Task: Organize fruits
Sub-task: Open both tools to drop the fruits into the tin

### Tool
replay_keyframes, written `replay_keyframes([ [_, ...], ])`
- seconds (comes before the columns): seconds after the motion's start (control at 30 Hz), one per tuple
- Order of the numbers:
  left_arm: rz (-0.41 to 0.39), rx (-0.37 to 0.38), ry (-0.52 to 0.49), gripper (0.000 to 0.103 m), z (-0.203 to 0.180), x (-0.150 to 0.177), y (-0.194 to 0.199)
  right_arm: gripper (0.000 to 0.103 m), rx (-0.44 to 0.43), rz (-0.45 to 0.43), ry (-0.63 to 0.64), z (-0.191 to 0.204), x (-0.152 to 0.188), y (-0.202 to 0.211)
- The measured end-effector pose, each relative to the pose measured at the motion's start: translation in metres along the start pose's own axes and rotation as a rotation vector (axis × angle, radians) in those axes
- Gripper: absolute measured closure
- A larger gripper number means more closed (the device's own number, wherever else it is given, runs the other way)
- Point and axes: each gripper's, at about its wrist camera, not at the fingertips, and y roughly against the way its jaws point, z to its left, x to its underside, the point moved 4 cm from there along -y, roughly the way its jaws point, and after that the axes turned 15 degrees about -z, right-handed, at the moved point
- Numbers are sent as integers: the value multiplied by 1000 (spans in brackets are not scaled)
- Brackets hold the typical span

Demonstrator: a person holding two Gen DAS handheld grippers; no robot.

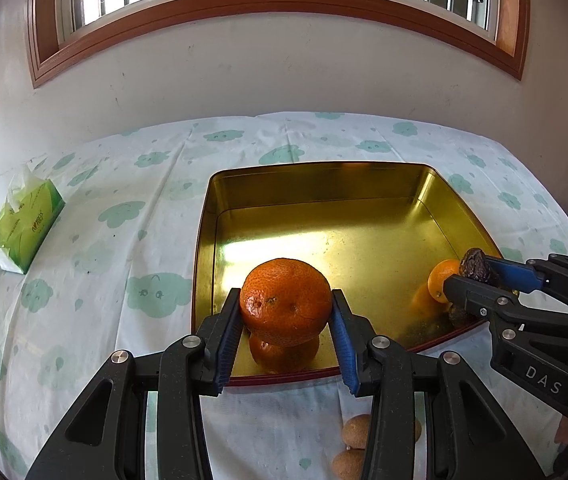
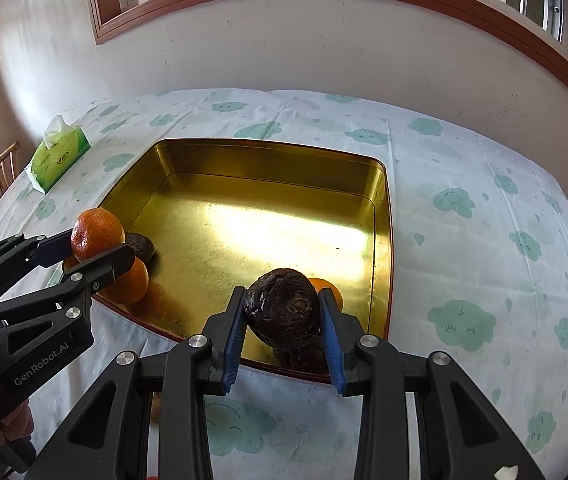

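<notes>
My left gripper is shut on an orange, held over the near left corner of a gold tin tray. A second orange lies in the tray right under it. At the right, my right gripper is shut on a dark wrinkled fruit. In the right wrist view this gripper clamps that dark fruit over the tray's near right corner. There an orange and another dark fruit lie. The left gripper with its orange shows at the left.
Small brown round fruits lie on the cloud-print tablecloth below the left gripper. A green tissue pack sits at the far left. The tray's middle and far half hold nothing. A wall with a window backs the table.
</notes>
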Motion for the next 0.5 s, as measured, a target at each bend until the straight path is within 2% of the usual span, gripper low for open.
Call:
replay_keyframes([
  [0.5, 0, -21, -21, 59, -3, 2, -10, 66, -8, 9, 0, 2, 2, -9],
])
